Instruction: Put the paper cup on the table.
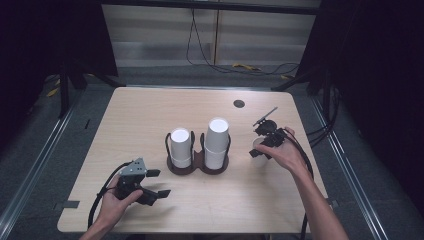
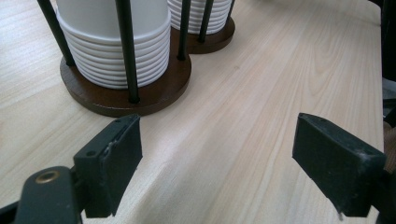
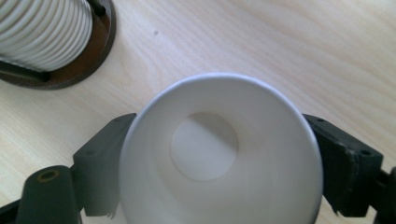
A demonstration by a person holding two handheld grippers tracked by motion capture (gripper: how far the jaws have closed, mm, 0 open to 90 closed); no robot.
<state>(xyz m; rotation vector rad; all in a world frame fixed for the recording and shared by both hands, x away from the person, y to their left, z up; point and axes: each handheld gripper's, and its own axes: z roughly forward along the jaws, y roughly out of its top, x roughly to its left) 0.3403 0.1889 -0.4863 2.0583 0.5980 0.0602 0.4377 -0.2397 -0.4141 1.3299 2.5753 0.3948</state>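
The wooden table [image 1: 150, 107] spreads across the middle of the high view, pale grain from edge to edge. At its centre stands the dark wooden cup holder [image 1: 197, 165], two round bases joined, black rods rising around two stacks of white paper cups [image 1: 216, 142]; the stack on the right stands taller than the one on the left. Down in the lower left of the high view, the left gripper [image 1: 159, 183] rests low over the table in the person's hand, and in the left gripper view its jaws stand spread wide with bare wood between them, the holder's base sitting in the upper left just beyond them. Over at centre right of the high view, the right gripper [image 1: 260, 150] points down over a single white cup [image 1: 258, 156] standing upright on the table, just beside the holder. In the right gripper view that cup [image 3: 219, 163] sits mouth-up between the two black jaws, right against its sides; whether they press on it I cannot tell.
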